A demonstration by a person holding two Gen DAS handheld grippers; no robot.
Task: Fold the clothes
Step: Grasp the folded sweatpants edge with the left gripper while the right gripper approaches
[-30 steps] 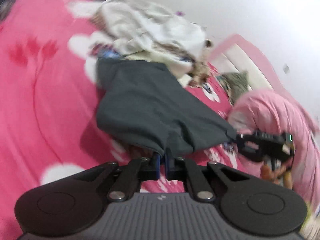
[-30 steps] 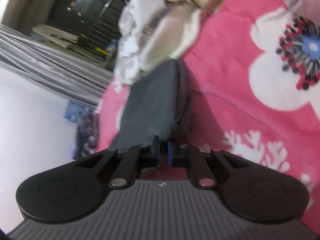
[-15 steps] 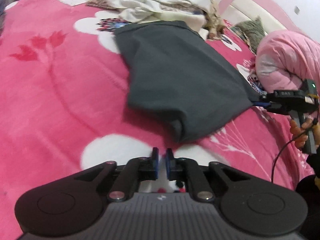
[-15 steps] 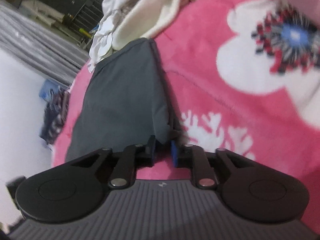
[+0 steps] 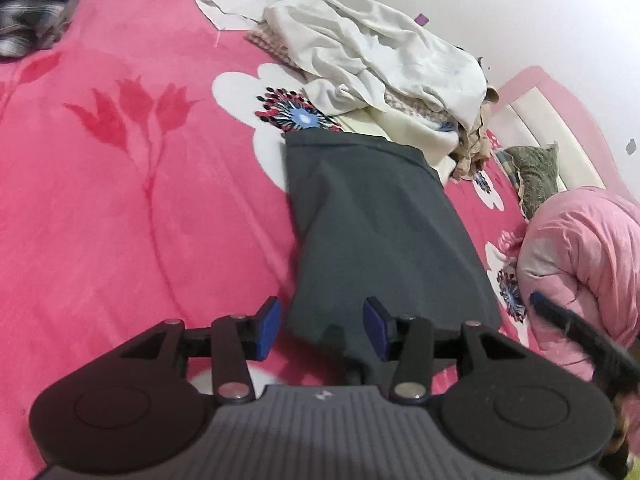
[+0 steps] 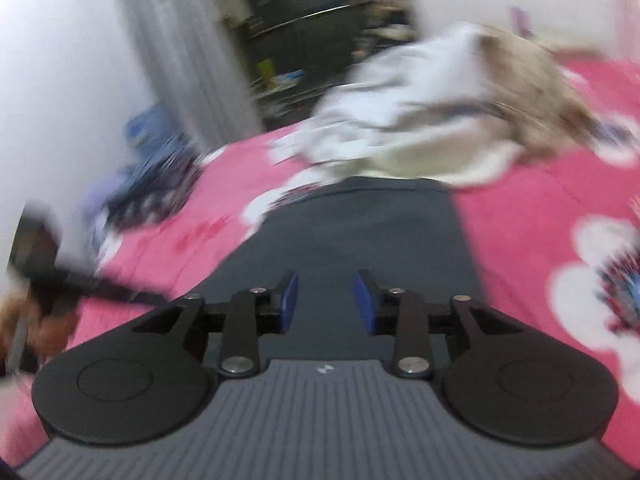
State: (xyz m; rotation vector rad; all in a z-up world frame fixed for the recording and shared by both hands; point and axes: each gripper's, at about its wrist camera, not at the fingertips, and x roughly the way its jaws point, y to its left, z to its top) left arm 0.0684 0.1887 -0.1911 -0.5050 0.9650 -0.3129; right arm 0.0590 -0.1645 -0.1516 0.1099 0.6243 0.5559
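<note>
A dark grey garment (image 5: 376,224) lies flat and folded lengthways on the pink flowered bedspread (image 5: 120,208). My left gripper (image 5: 322,326) is open, its blue pads either side of the garment's near edge, holding nothing. The right gripper's finger (image 5: 560,320) shows at the right edge of the left wrist view. In the blurred right wrist view the right gripper (image 6: 325,300) is open above the same grey garment (image 6: 360,224), empty. The left gripper (image 6: 52,276) shows there at the far left.
A heap of white and beige clothes (image 5: 380,52) lies just beyond the garment's far end. A pink quilted bundle (image 5: 584,264) and a green cushion (image 5: 536,172) lie at the right. Dark checked clothes (image 5: 32,12) lie at the far left corner.
Both grippers have opened and let go of the grey garment, which now lies flat on the bed. The right gripper has swung round fast, blurring its view.
</note>
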